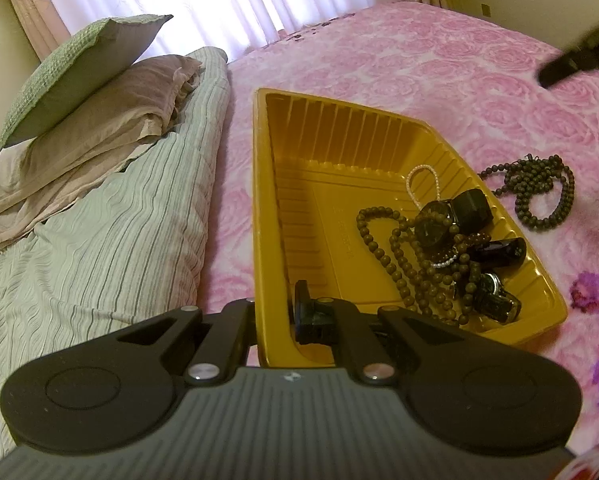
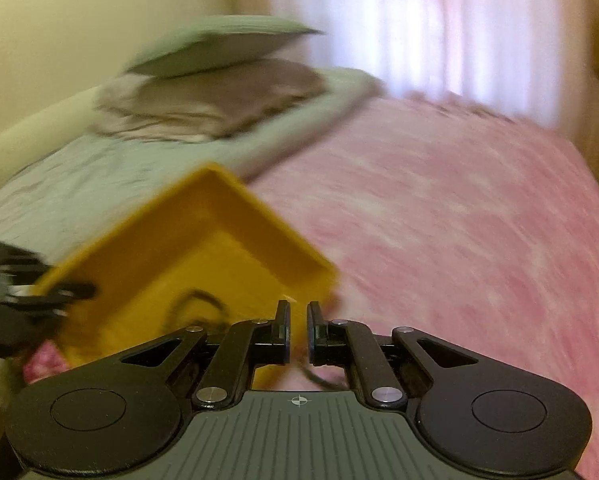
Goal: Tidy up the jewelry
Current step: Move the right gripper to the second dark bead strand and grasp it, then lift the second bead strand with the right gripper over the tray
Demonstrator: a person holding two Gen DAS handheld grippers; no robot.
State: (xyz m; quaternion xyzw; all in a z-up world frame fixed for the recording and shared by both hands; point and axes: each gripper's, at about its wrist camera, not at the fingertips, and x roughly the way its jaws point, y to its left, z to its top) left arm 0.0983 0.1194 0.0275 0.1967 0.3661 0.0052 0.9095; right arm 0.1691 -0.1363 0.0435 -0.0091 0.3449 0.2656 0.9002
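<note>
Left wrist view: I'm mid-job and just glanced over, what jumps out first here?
The yellow tray on the pink bedspread grabs the eye, with a tangle of brown beads and dark watches piled in its near right corner. The left gripper is clamped on the tray's near rim. One dark bead necklace lies outside on the bedspread, right of the tray.

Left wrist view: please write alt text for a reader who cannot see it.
The left tongs grip the near wall of a yellow tray on a pink bedspread. The tray holds brown bead strands and dark watches; one dark bead necklace lies outside it.
</note>
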